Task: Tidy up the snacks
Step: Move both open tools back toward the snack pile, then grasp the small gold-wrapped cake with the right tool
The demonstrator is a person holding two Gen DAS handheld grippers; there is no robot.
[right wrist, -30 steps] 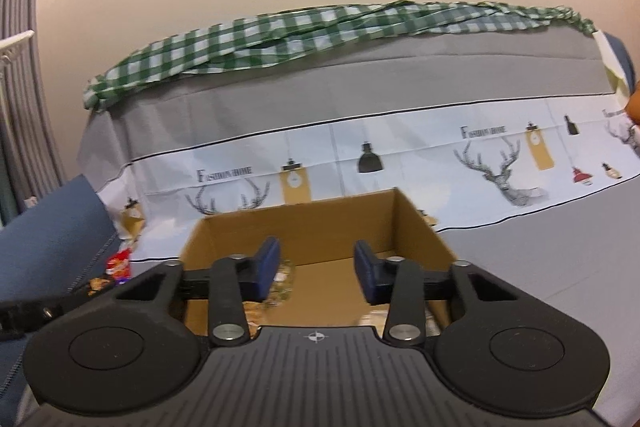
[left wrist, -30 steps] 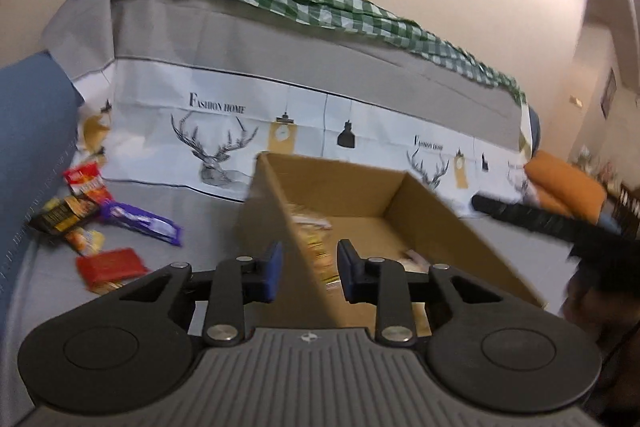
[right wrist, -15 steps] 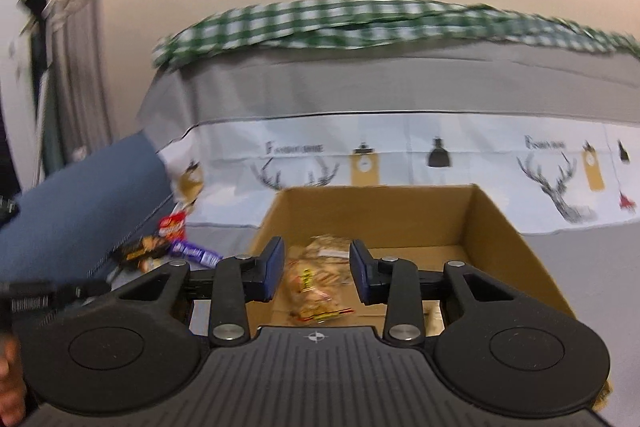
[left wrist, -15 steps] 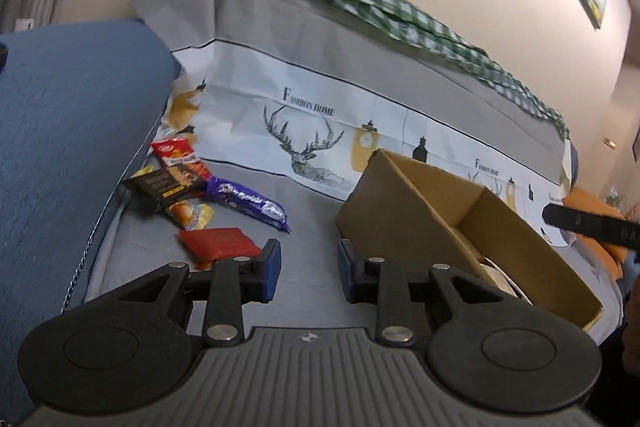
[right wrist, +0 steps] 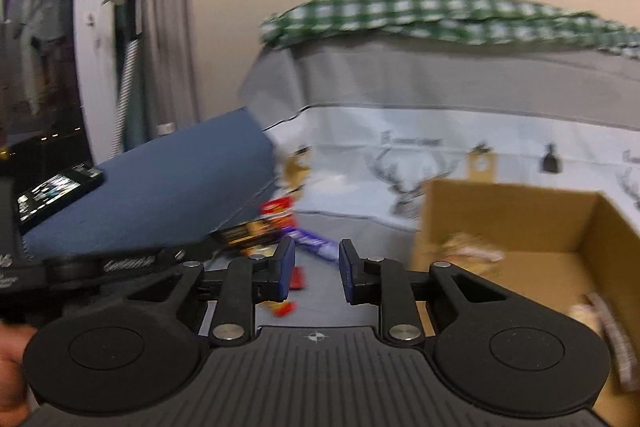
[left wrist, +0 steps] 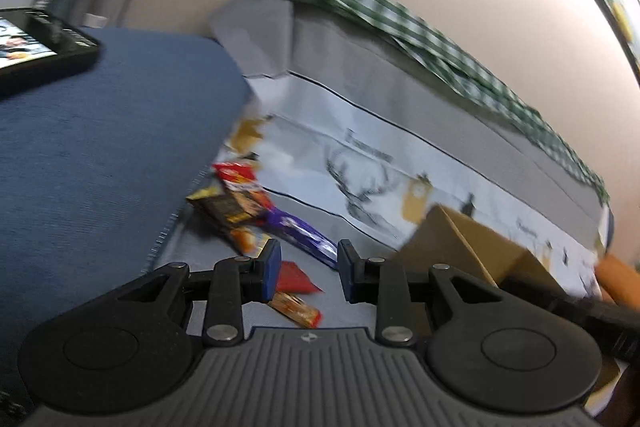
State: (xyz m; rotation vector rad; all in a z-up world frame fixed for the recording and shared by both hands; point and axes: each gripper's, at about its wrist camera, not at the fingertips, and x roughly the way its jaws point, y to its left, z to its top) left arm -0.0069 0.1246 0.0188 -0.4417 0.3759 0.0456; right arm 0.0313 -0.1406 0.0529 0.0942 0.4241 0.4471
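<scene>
Plainly, nothing is held by the left gripper: its two blue-padded fingers are set a narrow gap apart, with only the grey sofa cover seen between them. Just beyond those tips a flat red snack packet and an orange-brown wrapped bar are seen lying on the cover. Farther out, a long purple foil bar, a black-and-gold packet and a red crisp bag are heaped together against the blue sofa arm. An open brown cardboard box is seen to the right of the heap, well apart from it.

The right gripper is likewise empty — its jaws are closing, and no item is found between them. Past its tips the same red packet and purple bar are seen, somewhat blurred. To the right the cardboard box is shown with pale snack packets already lying inside — what they are cannot be told. A black phone with a lit screen is rested on the blue sofa arm, and a green-and-white checked cloth is draped along the sofa back.
</scene>
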